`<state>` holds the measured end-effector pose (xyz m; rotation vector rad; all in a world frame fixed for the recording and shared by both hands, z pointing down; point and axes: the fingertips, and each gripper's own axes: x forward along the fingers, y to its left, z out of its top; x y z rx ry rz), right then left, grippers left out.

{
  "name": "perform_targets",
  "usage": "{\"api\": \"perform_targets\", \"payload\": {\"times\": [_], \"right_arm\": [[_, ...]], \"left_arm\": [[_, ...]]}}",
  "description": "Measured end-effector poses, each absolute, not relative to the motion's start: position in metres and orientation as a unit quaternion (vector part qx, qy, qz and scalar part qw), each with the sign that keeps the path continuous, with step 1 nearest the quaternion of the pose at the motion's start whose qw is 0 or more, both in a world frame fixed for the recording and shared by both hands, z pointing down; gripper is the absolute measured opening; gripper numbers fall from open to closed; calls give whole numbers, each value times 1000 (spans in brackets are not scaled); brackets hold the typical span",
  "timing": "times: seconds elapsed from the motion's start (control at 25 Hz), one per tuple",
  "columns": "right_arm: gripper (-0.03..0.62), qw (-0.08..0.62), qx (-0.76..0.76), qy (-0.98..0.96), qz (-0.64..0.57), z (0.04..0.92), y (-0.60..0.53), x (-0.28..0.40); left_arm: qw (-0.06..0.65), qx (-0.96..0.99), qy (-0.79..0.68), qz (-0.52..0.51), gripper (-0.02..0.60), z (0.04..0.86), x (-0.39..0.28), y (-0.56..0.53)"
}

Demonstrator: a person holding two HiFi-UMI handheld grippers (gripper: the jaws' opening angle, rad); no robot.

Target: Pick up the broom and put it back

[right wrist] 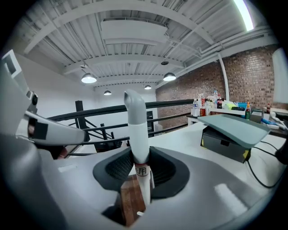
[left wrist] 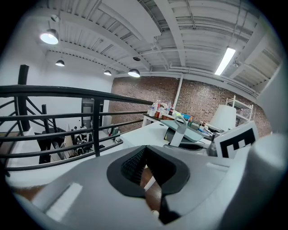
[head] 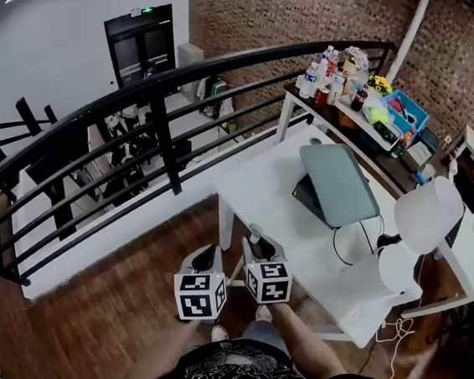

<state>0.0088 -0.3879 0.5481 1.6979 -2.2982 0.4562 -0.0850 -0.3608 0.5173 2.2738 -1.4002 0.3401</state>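
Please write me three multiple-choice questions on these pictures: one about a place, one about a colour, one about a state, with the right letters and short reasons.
1. Where is the white broom handle?
A. Between the jaws of the right gripper.
B. Flat on the table.
C. Leaning on the brick wall.

2. What colour is the railing?
A. White.
B. Black.
C. Red.

3. What is the state of the left gripper?
A. Shut on a bottle.
B. Shut on the handle.
C. Open, gripping nothing.

Answers: 1 A, its pads press the handle; 2 B, every bar is black; 3 C, its pads stand apart and press nothing.
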Motion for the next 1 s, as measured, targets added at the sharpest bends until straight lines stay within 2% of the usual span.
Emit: {"api": "perform_targets", "payload": {"times": [0.52, 1.0], "right_arm": [[98, 64, 561, -818, 109, 446, -371, -13], [98, 67, 560, -821, 94, 437, -373, -20]], "left_arm": [[213, 821, -522, 86, 5, 494, -103, -363], [212, 826, -515, 85, 5, 490, -98, -365]]}}
